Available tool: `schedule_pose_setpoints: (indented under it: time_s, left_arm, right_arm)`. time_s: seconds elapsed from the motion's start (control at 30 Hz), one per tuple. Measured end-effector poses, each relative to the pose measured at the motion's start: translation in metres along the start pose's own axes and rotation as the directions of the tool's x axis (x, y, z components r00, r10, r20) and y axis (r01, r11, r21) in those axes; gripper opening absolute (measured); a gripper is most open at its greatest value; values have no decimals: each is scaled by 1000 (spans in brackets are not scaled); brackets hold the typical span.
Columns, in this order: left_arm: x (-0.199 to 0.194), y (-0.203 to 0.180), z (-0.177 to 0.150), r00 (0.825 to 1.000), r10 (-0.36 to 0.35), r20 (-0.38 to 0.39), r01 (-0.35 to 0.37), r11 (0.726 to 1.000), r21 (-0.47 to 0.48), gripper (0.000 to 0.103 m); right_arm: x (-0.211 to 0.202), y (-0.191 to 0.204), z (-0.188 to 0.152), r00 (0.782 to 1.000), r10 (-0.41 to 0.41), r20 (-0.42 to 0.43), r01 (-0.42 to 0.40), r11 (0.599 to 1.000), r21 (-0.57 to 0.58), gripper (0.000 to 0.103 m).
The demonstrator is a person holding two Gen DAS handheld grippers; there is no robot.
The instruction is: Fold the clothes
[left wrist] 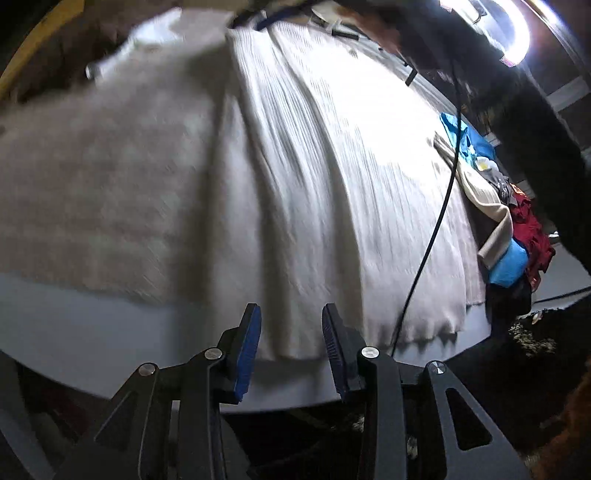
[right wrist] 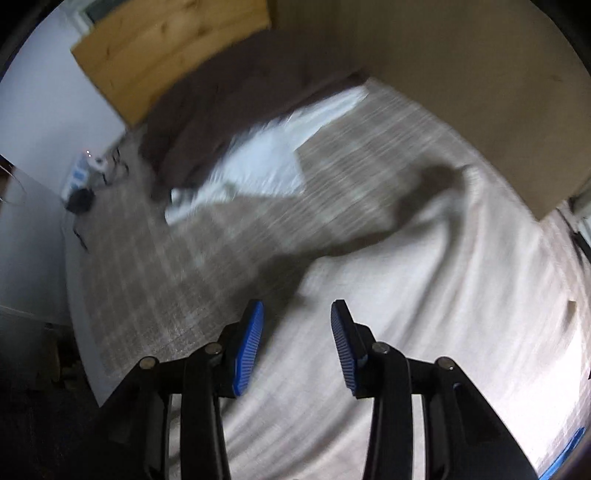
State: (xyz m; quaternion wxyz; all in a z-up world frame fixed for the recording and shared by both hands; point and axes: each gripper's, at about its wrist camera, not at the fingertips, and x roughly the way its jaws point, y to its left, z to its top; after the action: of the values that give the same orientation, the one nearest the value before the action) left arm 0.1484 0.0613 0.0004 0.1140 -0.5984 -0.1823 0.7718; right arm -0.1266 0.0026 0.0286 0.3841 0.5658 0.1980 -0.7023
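Observation:
A large cream ribbed knit garment (left wrist: pixel 314 192) lies spread over the grey table (left wrist: pixel 92 325), its hem near the front edge. My left gripper (left wrist: pixel 291 314) hovers open just above that hem, nothing between its blue pads. In the right wrist view the same pale garment (right wrist: pixel 424 295) fills the lower right, with a folded, shadowed part (right wrist: pixel 295 206) lying across the middle. My right gripper (right wrist: pixel 297 310) is open over the cloth and holds nothing. Both views are motion-blurred.
A pile of clothes, blue, cream and red (left wrist: pixel 506 221), sits at the table's right end. A black cable (left wrist: pixel 432 229) hangs across the garment. A wooden board (right wrist: pixel 159 55) and a cardboard box (right wrist: pixel 461 92) stand behind. A bright lamp (left wrist: pixel 513 33) glares at top right.

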Motion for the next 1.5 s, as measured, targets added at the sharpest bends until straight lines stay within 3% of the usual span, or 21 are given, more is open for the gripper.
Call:
schedule_pose_setpoints:
  time_s: [0.13, 0.23, 0.3, 0.33, 0.37, 0.6, 0.73, 0.8, 0.83, 0.9, 0.93, 0.97, 1.07, 1.27, 1.33, 1.43, 1.5]
  left_arm:
    - [16, -8, -8, 999, 52, 3, -52, 999, 10, 32]
    - [15, -13, -10, 997, 66, 39, -68, 997, 30, 30]
    - [14, -12, -9, 996, 73, 59, -75, 996, 40, 16]
    - [14, -11, -10, 996, 69, 62, -72, 997, 41, 6]
    - [12, -11, -11, 997, 49, 67, -51, 998, 38, 5]
    - [-30, 2, -12, 988, 67, 139, -70, 997, 16, 5]
    - [-19, 25, -11, 991, 96, 93, -94, 995, -22, 7]
    - [-6, 33, -9, 989, 145, 27, -143, 989, -43, 10]
    - [-10, 34, -7, 988, 150, 41, -148, 988, -48, 12]
    - [-21, 34, -4, 984, 157, 80, -152, 987, -58, 34]
    - [-26, 34, -2, 982, 160, 100, -154, 986, -63, 50]
    - [-28, 33, 1, 980, 160, 114, -155, 986, -54, 54]
    - [-20, 34, 13, 977, 182, 112, -180, 983, -34, 53]
    - [3, 35, 25, 980, 191, 62, -193, 981, 19, 52]
    - [5, 34, 25, 978, 199, 61, -201, 979, 36, 51]
    - [6, 34, 26, 977, 206, 60, -209, 976, 53, 33]
    - [8, 35, 25, 976, 211, 60, -215, 974, 68, 26]
  right_arm:
    - [30, 12, -1, 986, -152, -75, 148, 988, -49, 38]
    - [34, 3, -4, 984, -154, -85, 153, 988, -26, 34]
    - [33, -5, -6, 987, -143, -80, 143, 990, -7, 19]
    - [32, -9, -7, 988, -131, -75, 132, 991, 5, 18]
    - [30, -13, -8, 992, -106, -71, 108, 994, 25, 14]
    - [12, -43, -13, 999, 28, -21, -24, 988, 152, 11]
    - [18, -48, -12, 998, 56, -31, -50, 983, 174, 11]
    - [26, -47, -12, 997, 40, -64, -29, 985, 168, 13]
    - [24, -49, -11, 996, 50, -73, -36, 983, 178, 14]
    - [19, -53, -10, 994, 68, -90, -49, 979, 198, 18]
    - [18, -53, -6, 994, 66, -90, -47, 979, 197, 18]
    - [16, -53, -3, 994, 64, -91, -45, 980, 196, 19]
    - [11, -54, 8, 994, 58, -94, -39, 980, 194, 27]
    - [2, -54, 29, 994, 46, -99, -27, 981, 190, 28]
    - [13, -44, 32, 991, 9, -137, 13, 987, 158, 28]
    - [39, -34, 32, 977, -86, -196, 107, 989, 99, 28]
    - [41, -32, 29, 978, -119, -170, 132, 989, 62, 28]
